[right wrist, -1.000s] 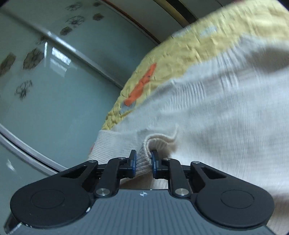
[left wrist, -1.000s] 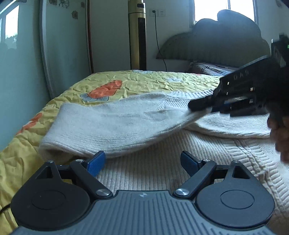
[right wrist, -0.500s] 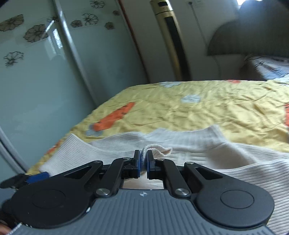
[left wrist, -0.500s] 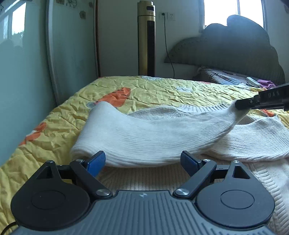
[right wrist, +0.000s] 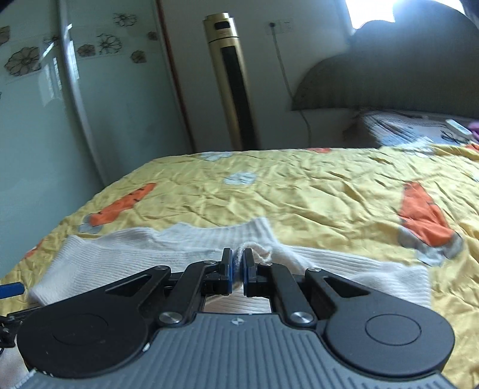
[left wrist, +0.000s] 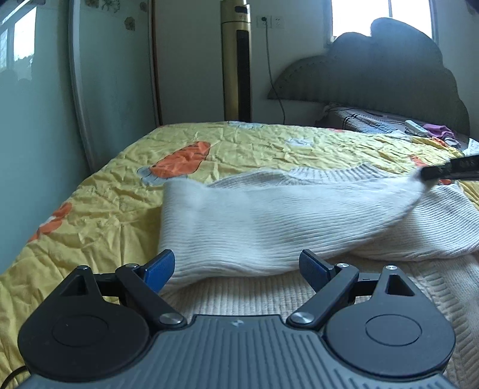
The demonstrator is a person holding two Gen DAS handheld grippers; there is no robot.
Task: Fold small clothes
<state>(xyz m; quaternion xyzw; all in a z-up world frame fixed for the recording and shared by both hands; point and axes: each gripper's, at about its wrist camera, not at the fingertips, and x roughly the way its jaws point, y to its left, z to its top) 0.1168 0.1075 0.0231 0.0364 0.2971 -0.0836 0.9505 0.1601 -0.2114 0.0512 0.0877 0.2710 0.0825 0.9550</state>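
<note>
Sleeve dragged farther right, pinched in right gripper.

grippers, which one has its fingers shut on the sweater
The right gripper: its blue fingers pinch a fold of the white sweater. The left gripper is spread wide, holding nothing.

— What stands behind the bed?
— A tall gold tower fan against the white wall, its cord running up to a socket. A dark scalloped headboard is at the far right corner.
— And the left side?
— Pale green glass wardrobe doors with flower decals. Daylight comes from a window above the headboard.
— The bedding?
— A crinkled yellow quilt with orange carrots.
</note>
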